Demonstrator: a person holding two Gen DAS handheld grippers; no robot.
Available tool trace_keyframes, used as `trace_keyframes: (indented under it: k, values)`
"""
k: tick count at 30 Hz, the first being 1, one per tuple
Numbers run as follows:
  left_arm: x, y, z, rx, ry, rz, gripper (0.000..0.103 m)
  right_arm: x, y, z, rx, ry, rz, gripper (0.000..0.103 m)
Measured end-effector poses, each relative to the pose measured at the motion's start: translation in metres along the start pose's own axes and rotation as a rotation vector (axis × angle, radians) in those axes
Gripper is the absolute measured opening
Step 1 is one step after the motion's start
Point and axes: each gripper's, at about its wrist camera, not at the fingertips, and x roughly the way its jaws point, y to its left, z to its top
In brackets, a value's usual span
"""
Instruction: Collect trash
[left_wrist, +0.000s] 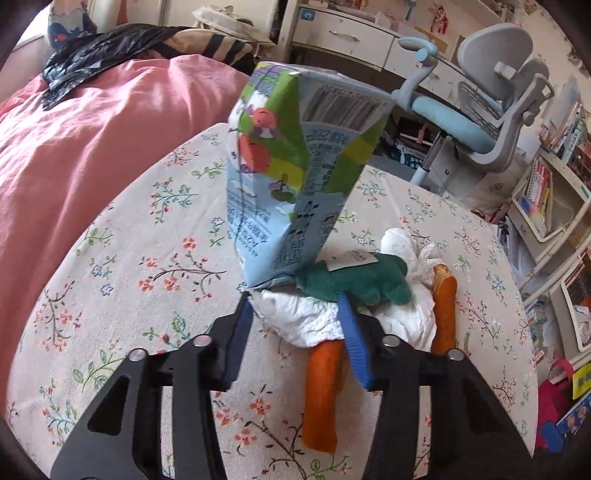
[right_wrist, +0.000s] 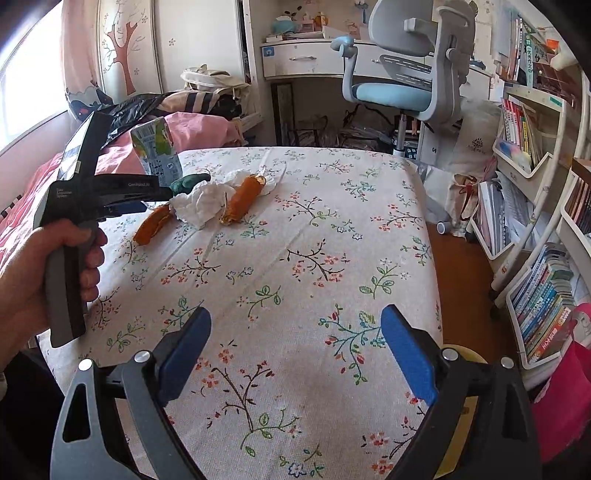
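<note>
Closing partway around crumpled white tissue (left_wrist: 314, 321), the left gripper (left_wrist: 295, 306) has its blue pads at either flank of the wad; whether they press it cannot be told. Nothing lifted. A hand (right_wrist: 44, 273) grips its handle. Just beyond the tips: green plush toy (left_wrist: 358, 280) on the tissue, and a drink carton (left_wrist: 295, 173) standing tilted behind it. Two orange peel pieces (left_wrist: 325, 395) poke from under the tissue, one below the right pad, one further right. All on the floral sheet (left_wrist: 147, 258). Pink quilt (left_wrist: 92, 147) off left. Right gripper (right_wrist: 295, 350) hovers wide apart, empty, over the sheet, well short of the pile.
</note>
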Motion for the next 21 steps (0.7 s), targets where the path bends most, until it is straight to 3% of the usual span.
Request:
trace_keyframes:
  k: [2, 5, 7, 13, 16, 21]
  values:
    - [0.002, -0.005, -0.001, 0.031, 0.006, -0.021, 0.016, 0.000, 0.001, 0.000, -0.002, 0.000, 0.001, 0.089]
    - [-0.002, -0.010, -0.005, 0.036, 0.033, -0.059, 0.005, -0.001, 0.001, 0.001, -0.003, -0.001, 0.006, 0.089]
    - [-0.007, -0.010, -0.011, 0.025, 0.056, -0.088, 0.003, -0.002, 0.001, 0.003, -0.002, -0.005, 0.008, 0.089]
    - [-0.027, -0.012, -0.043, -0.034, 0.169, -0.228, 0.003, -0.009, 0.001, 0.004, -0.001, -0.016, 0.017, 0.089]
    - [-0.041, -0.014, -0.054, -0.031, 0.169, -0.256, 0.004, -0.008, 0.002, 0.004, -0.001, -0.007, 0.025, 0.089]
    - [-0.065, -0.001, -0.052, -0.052, 0.086, -0.204, 0.027, -0.004, 0.021, 0.005, -0.026, 0.015, 0.073, 0.089]
